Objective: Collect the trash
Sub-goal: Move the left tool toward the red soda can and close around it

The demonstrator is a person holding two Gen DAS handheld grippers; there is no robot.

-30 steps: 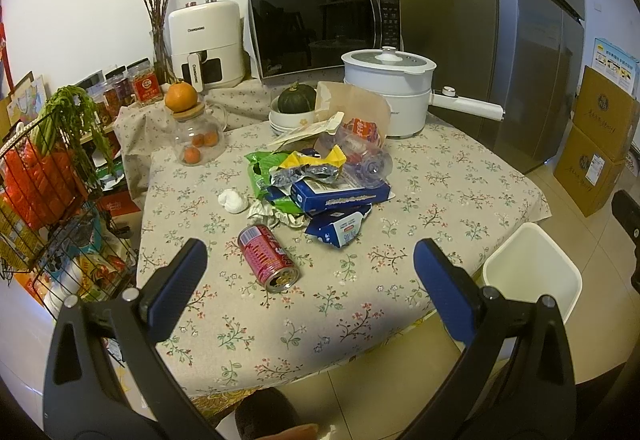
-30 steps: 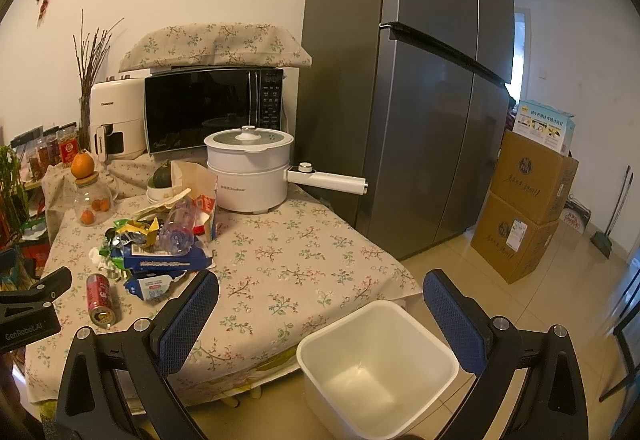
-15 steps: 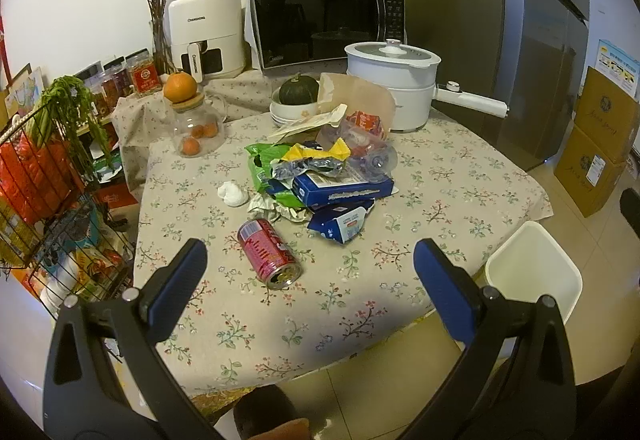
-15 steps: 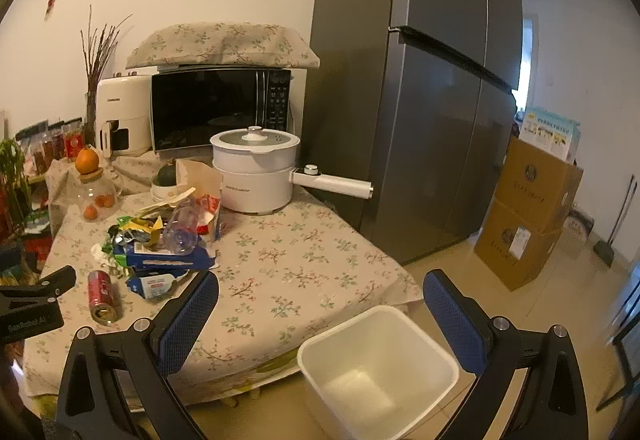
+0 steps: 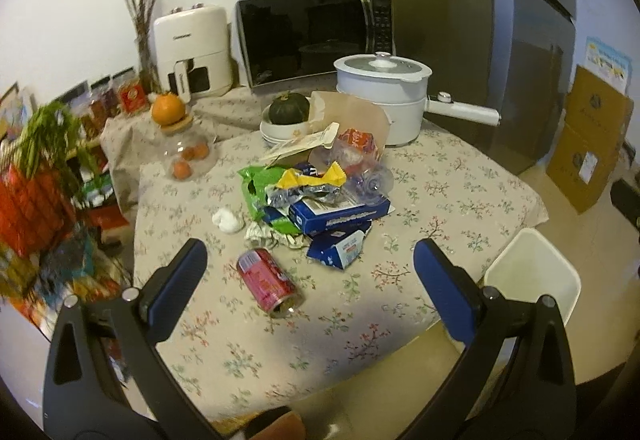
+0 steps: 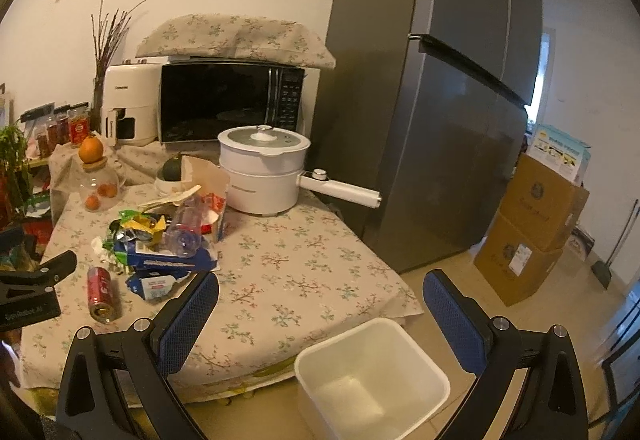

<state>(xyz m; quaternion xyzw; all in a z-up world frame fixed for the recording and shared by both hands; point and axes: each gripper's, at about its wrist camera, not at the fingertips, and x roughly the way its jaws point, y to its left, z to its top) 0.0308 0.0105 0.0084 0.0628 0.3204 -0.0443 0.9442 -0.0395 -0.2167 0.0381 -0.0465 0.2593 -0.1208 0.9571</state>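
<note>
Both hand-held grippers, left (image 5: 310, 260) and right (image 6: 320, 292), spread wide, empty; dented cylindrical red can (image 5: 267, 283) lying on floral-cloth table (image 5: 440, 180); square white plastic bin (image 6: 372, 372) on floor.

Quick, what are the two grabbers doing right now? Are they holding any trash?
Left gripper: open, holding nothing.
Right gripper: open, holding nothing.

Both grippers wide open, nothing held: left gripper (image 5: 310, 260), right gripper (image 6: 320, 292).
</note>
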